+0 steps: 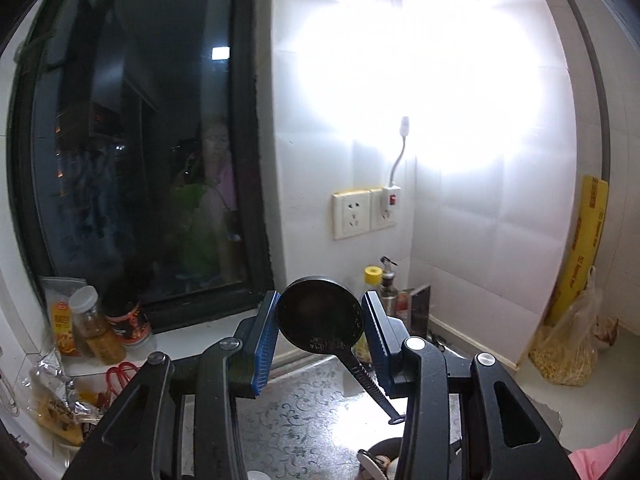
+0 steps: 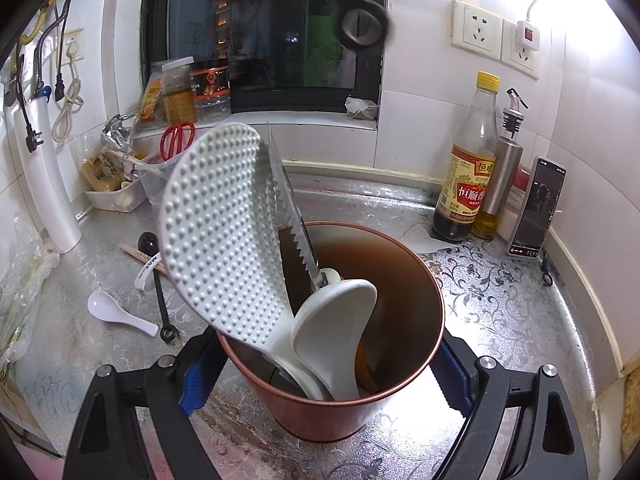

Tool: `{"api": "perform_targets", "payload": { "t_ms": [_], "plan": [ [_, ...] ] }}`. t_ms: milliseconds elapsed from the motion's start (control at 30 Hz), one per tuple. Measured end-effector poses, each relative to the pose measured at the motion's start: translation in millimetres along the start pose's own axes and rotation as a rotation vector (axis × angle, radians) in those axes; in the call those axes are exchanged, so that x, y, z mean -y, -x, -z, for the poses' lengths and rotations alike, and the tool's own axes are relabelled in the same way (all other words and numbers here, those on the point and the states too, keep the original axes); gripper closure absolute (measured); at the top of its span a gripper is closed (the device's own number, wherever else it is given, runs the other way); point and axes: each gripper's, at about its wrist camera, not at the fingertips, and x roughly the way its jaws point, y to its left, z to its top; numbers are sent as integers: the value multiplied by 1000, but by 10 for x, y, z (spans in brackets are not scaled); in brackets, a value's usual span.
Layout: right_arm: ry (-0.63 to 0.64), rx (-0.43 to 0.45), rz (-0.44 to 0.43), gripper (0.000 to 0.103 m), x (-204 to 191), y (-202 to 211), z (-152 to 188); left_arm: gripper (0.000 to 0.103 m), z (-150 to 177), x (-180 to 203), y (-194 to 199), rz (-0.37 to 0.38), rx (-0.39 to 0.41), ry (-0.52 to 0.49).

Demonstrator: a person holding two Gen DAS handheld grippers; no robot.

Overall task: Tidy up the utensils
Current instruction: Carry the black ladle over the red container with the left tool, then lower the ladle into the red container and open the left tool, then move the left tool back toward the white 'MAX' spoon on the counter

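Observation:
My left gripper (image 1: 320,332) is shut on the round bowl of a black scoop (image 1: 320,314), held up in front of the window; its handle slants down to the right. In the right wrist view the scoop's ring end (image 2: 364,26) hangs high above the counter. My right gripper (image 2: 324,376) is shut on a copper utensil cup (image 2: 404,280) standing on the counter. The cup holds a white dimpled rice paddle (image 2: 220,220), a serrated knife (image 2: 292,216) and a white spoon (image 2: 336,320). On the counter to the left lie a second black scoop (image 2: 158,276), a white soup spoon (image 2: 116,312) and chopsticks (image 2: 136,254).
A vinegar bottle (image 2: 466,176), an oil dispenser (image 2: 502,184) and a propped phone (image 2: 538,208) stand at the back right. Red scissors (image 2: 176,138) sit in a clear tub by the window sill, next to jars (image 2: 178,92). Wall sockets (image 2: 476,28) are above; a bag of noodles (image 1: 568,344) lies right.

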Motion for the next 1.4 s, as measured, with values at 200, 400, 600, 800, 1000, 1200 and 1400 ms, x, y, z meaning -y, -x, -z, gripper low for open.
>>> {"api": "perform_targets", "payload": {
  "t_ms": [200, 400, 600, 800, 1000, 1200, 1400],
  "plan": [
    [3, 2, -3, 12, 1, -9, -3, 60, 243, 181, -244, 9, -82, -48],
    [4, 3, -5, 12, -1, -12, -3, 60, 502, 332, -427, 13, -162, -90],
    [3, 3, -4, 12, -4, -12, -1, 60, 709, 417, -598, 64, -265, -86],
    [3, 3, -4, 12, -3, -12, 0, 60, 860, 450, -700, 125, -347, -54],
    [5, 2, -4, 12, -8, -18, -4, 59, 849, 374, -671, 169, -371, 9],
    [6, 2, -4, 12, -13, -22, -5, 59, 819, 209, -584, 145, -341, 53],
    [7, 2, -3, 12, -13, -22, -3, 59, 875, -169, -524, 68, -329, 156]
  ]
}}
